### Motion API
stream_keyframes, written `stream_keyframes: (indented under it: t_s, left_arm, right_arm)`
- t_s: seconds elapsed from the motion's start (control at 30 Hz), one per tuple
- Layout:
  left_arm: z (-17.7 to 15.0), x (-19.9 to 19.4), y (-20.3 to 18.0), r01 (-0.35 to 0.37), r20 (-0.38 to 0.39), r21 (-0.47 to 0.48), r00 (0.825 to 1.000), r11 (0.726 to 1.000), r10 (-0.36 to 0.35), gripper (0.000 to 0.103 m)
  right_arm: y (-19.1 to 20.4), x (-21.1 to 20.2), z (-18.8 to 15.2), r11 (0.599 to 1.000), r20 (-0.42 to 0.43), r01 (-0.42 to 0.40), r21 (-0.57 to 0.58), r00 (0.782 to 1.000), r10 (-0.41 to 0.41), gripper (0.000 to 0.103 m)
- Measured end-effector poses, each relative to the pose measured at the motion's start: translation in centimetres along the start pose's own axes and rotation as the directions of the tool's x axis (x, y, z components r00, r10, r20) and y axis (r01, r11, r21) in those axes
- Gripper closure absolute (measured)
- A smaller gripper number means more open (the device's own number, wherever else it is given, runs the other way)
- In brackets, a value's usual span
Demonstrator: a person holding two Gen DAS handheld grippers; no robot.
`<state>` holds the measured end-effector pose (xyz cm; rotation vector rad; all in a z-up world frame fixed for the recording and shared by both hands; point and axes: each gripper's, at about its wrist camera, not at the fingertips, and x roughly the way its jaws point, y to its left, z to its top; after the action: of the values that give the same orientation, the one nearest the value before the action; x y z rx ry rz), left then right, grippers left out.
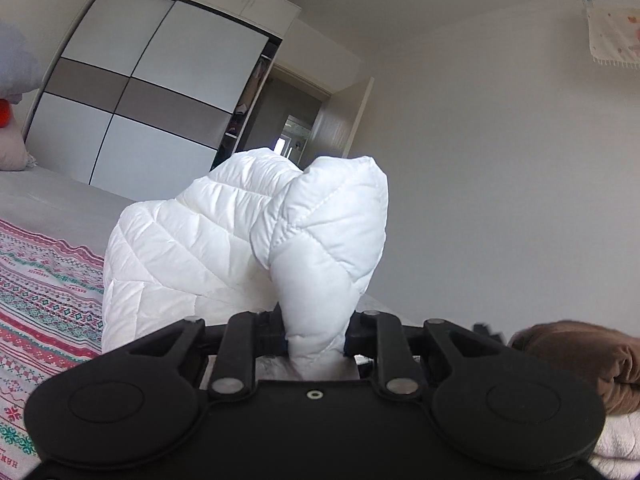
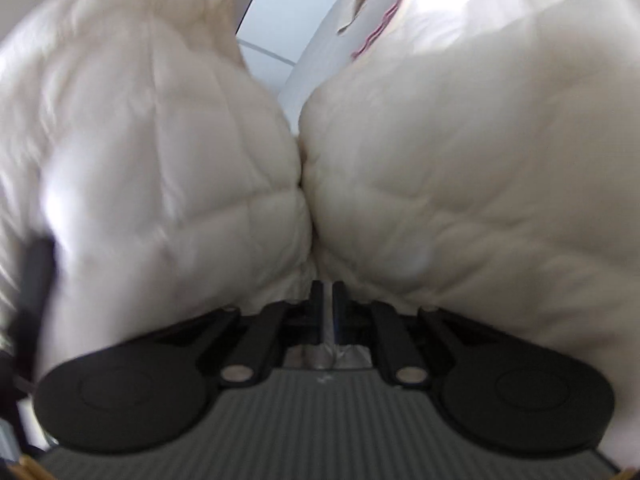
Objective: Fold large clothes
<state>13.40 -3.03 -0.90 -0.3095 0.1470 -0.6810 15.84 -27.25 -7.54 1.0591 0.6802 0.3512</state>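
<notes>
Both grippers [image 1: 316, 332] [image 2: 328, 304] level-ish, clamped on white quilted jacket [image 1: 224, 240].

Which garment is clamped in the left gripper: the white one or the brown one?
The white quilted puffer jacket: a fold of it rises between the left gripper fingers. The brown garment lies apart at the right, untouched.

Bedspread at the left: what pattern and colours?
Bedspread: bands of red, pink and teal Nordic-style motifs on white; shows best in the left wrist view.
</notes>
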Motion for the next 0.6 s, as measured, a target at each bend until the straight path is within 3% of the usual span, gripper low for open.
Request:
stream_keyframes:
  t_s: [0.1,0.17,0.2,0.27,0.33,0.4,0.53,0.6]
  left_arm:
    - [-1.3,1.1,-1.2,0.009,-0.059,0.101,0.998,0.995,-0.003,0.079]
    - [-2.5,1.8,-2.4,0.023,-0.107,0.199,0.994,0.98,-0.002,0.078]
    - [-3.1,2.2,-3.0,0.03,-0.129,0.243,0.992,0.969,0.001,0.077]
    - [-4.5,3.0,-4.3,0.046,-0.169,0.328,0.985,0.943,0.011,0.074]
    - [-5.6,3.5,-5.1,0.059,-0.199,0.384,0.98,0.922,0.02,0.073]
    - [-6.4,3.9,-5.8,0.072,-0.227,0.42,0.974,0.905,0.028,0.069]
    - [-7.8,4.0,-6.7,0.117,-0.287,0.485,0.957,0.867,0.032,0.065]
    - [-8.2,3.3,-6.9,0.142,-0.311,0.49,0.95,0.86,0.02,0.065]
  right_arm:
    - [-1.1,-5.0,2.0,0.997,0.12,-0.024,0.078,0.993,0.015,0.091]
    - [-1.9,-8.5,3.2,0.992,0.209,-0.037,0.119,0.978,0.011,0.078]
    - [-2.2,-10.3,3.7,0.992,0.252,-0.013,0.127,0.967,-0.019,0.075]
    - [-2.8,-13.2,4.4,0.989,0.316,0.043,0.141,0.945,-0.086,0.059]
    - [-3.9,-16.0,4.8,0.98,0.357,0.104,0.17,0.92,-0.159,0.059]
    - [-4.7,-17.7,5.1,0.975,0.381,0.107,0.194,0.908,-0.176,0.057]
    - [-5.0,-20.2,5.6,0.983,0.402,0.068,0.173,0.906,-0.133,0.042]
    - [-3.9,-19.3,6.1,0.991,0.378,0.035,0.129,0.922,-0.081,0.037]
